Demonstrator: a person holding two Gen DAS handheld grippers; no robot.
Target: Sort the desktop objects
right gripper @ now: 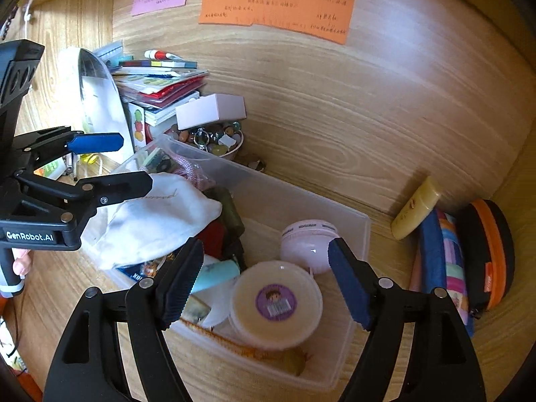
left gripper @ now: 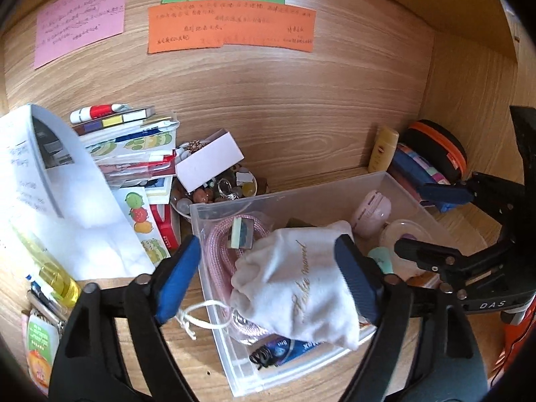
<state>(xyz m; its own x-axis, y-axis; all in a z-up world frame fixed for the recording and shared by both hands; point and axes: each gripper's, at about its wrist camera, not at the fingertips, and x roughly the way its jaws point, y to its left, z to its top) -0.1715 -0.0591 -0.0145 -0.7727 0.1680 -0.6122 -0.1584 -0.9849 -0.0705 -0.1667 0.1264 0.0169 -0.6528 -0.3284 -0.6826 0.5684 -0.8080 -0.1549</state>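
A clear plastic bin point(left gripper: 395, 184) point(right gripper: 355, 234) stands on the wooden desk. A white drawstring pouch point(left gripper: 298, 281) point(right gripper: 150, 221) lies on top of its contents. My left gripper point(left gripper: 271, 278) is open with its blue pads on either side of the pouch, not closed on it. My right gripper point(right gripper: 264, 288) is open above the bin, over a round white jar with a purple label point(right gripper: 276, 301). A pink round case point(right gripper: 306, 244) and a pink cord point(left gripper: 221, 254) also lie in the bin.
A stack of books and papers point(left gripper: 127, 154) stands left of the bin, with a bowl of beads point(left gripper: 217, 191) and a pale box point(left gripper: 209, 160) behind it. A yellow tube point(right gripper: 415, 207), a striped pouch point(right gripper: 449, 268) and a black-orange case point(right gripper: 492, 254) sit right. Sticky notes point(left gripper: 231, 23) are on the back wall.
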